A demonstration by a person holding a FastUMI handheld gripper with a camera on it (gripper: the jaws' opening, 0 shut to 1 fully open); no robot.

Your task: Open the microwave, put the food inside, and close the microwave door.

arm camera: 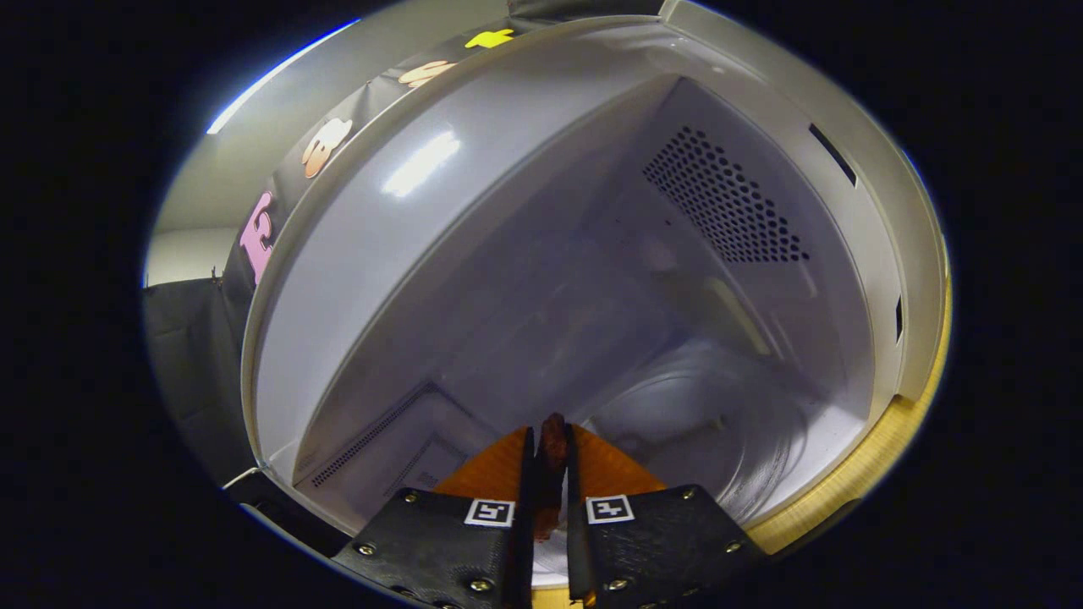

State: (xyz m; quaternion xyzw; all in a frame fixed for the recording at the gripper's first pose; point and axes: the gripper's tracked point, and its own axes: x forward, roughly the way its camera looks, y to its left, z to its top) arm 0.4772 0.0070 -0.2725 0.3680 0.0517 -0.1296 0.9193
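The gripper (552,452), at bottom centre, has its jaws nearly closed, pinching the food (553,444). Ahead gapes the open microwave (525,254), its turntable (719,423) lower right.

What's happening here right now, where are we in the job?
The hand-held gripper is shut on a thin brown piece of food and reaches into the open microwave. The food is held above the cavity floor, near the glass turntable. It has not been set down yet.
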